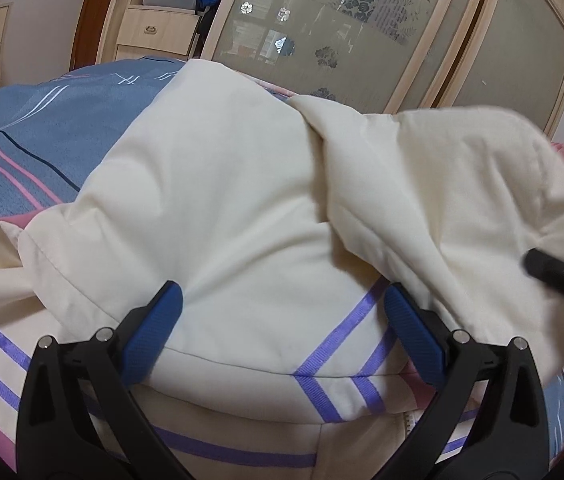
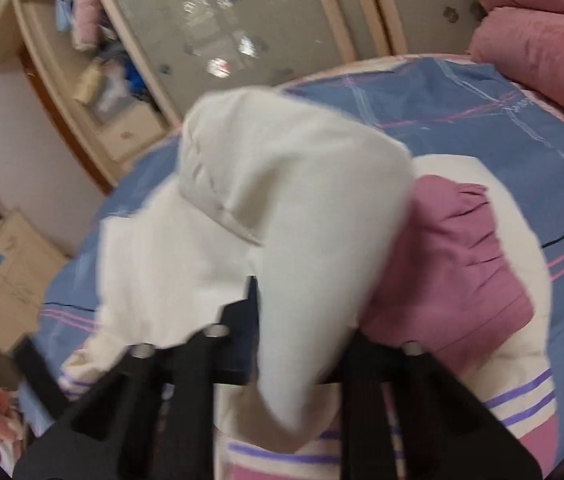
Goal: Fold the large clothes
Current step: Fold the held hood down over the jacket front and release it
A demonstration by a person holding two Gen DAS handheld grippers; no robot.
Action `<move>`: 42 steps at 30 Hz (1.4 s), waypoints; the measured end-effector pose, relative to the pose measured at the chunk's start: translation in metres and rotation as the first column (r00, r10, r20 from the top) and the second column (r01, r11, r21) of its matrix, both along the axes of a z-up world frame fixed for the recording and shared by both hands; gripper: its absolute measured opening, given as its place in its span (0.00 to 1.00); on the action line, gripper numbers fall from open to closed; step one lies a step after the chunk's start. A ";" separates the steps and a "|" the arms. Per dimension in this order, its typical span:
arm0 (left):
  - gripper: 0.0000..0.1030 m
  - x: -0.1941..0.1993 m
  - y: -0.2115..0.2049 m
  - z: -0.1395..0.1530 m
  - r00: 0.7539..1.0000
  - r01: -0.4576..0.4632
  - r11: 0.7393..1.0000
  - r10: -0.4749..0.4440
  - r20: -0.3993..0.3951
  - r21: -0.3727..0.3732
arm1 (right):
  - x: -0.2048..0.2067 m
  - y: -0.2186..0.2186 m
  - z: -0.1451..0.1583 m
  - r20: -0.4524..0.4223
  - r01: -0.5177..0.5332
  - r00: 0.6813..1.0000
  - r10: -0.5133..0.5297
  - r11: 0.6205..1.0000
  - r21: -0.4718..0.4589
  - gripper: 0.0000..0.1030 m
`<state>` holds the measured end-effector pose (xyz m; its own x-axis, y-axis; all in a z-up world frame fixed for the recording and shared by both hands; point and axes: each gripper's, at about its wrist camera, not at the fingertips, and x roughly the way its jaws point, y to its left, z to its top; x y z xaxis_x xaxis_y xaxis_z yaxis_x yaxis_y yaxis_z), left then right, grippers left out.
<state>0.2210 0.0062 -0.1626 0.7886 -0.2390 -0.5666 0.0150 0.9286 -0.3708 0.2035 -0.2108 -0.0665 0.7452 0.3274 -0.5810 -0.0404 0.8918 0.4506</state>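
Left gripper (image 1: 282, 320) jaws spread | right gripper (image 2: 257, 320) jaws pinching one cream jacket (image 1: 217, 184) | one bed (image 1: 21, 152)

Right gripper (image 2: 255, 320) jaws pinch cream jacket (image 2: 282, 184) above bed (image 2: 482, 120).

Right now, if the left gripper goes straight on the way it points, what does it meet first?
Most likely the cream jacket: the open left gripper points down into its bulging fabric, between its fingers already.
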 end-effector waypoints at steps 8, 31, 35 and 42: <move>0.98 -0.004 0.005 0.002 1.000 0.001 1.000 0.000 0.023 -0.030 | -0.050 -0.018 -0.026 -0.035 0.062 0.998 -0.058 0.991 0.117 0.12; 0.78 -0.009 -0.081 0.013 0.980 0.191 0.959 -0.173 -0.103 0.207 | 0.044 0.000 0.016 -0.008 -0.001 1.000 0.000 0.983 -0.185 0.20; 0.80 -0.012 -0.081 0.007 0.974 0.222 0.947 -0.205 -0.099 0.233 | 0.048 -0.031 -0.065 -0.077 0.121 0.987 -0.143 0.964 -0.236 0.18; 0.86 -0.037 -0.081 0.020 0.977 0.211 0.951 -0.199 -0.076 0.227 | -0.001 -0.042 -0.058 -0.031 0.055 0.998 -0.061 0.982 -0.178 0.45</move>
